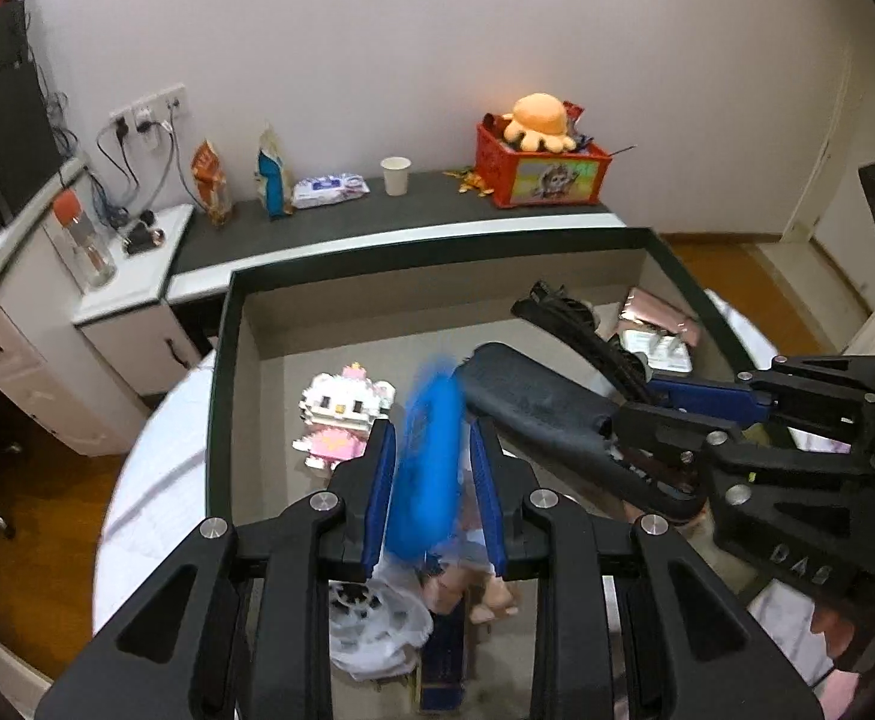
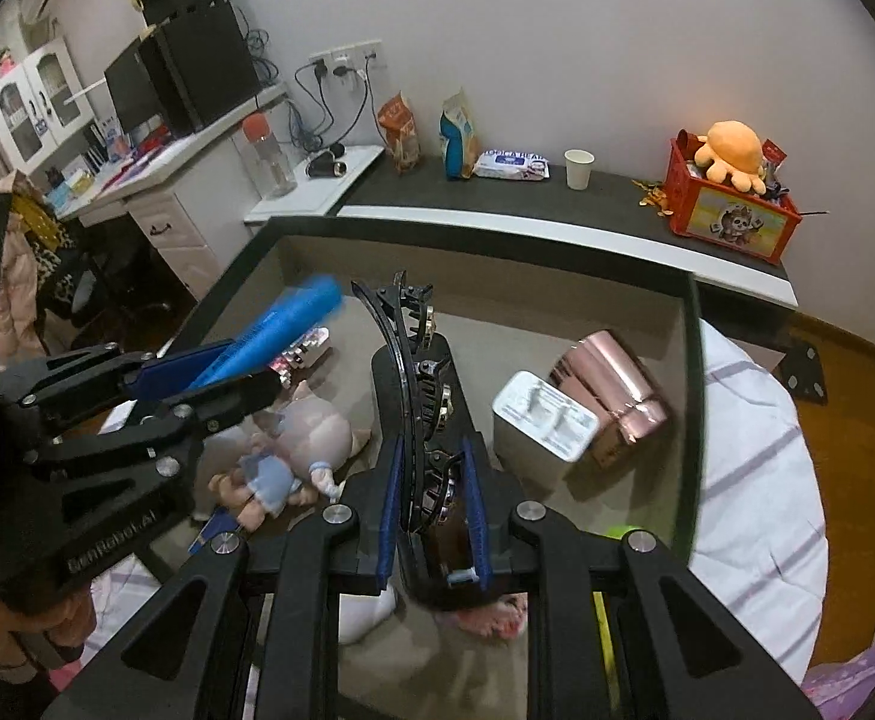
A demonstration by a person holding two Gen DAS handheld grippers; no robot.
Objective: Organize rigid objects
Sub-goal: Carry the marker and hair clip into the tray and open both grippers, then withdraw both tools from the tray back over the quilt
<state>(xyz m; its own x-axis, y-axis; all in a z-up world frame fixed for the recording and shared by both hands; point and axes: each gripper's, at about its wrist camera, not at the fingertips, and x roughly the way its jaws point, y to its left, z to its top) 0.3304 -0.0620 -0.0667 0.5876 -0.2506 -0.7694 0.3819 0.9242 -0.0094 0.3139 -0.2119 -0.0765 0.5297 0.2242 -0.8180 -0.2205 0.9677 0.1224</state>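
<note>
Blue plastic, blurred with motion, stands between the pads of the left claw [image 1: 431, 456]: a long blue object [image 1: 428, 468] that may be a comb or brush, too smeared to name. Whether the pads press it or have let go I cannot tell; it hangs over the open box [image 1: 227, 360], beside the block-built cat figure [image 1: 341, 420] on the box floor. The right claw [image 2: 434, 504] is clenched on a black card of hair clips [image 2: 419, 396], held above the same box near the white charger [image 2: 542, 420] and the pink metallic case [image 2: 611, 390]. Judging by this, the step in hand is dropping rigid items into the box. Next, each claw should lower toward a bare patch of the floor, clear of the small doll [image 2: 275, 474], then spread fully and lift away.
</note>
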